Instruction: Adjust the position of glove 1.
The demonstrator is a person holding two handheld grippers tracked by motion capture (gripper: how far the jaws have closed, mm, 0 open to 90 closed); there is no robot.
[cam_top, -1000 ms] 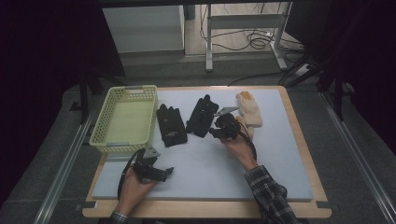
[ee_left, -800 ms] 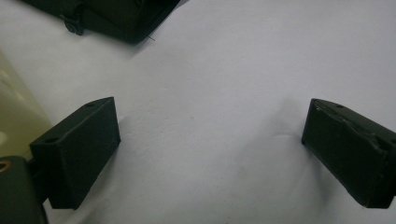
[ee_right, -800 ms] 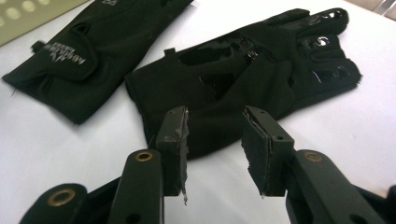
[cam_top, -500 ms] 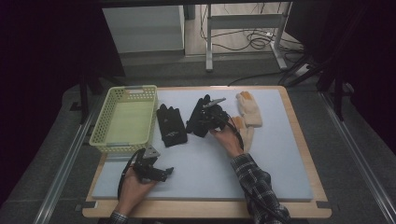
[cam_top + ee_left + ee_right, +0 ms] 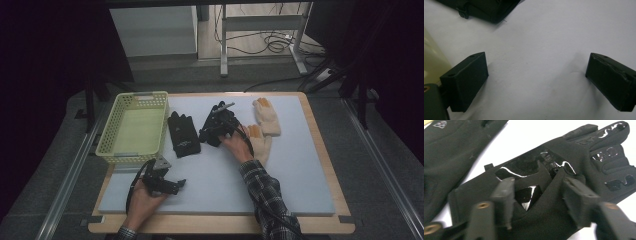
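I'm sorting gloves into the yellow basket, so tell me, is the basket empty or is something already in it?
Empty. The high view shows the yellow basket with a bare floor; both black gloves and both pale gloves lie outside it.

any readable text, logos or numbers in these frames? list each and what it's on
None can be read.
Black fabric glove under the right gripper: glossy patches on palm and fingers, shapes only, no letters.
Second black glove beside it: a small pale emblem near the top left corner of the right gripper view, too blurred to read.
Pale yellow plastic basket and two cream knit gloves with orange fingertips: no markings visible.
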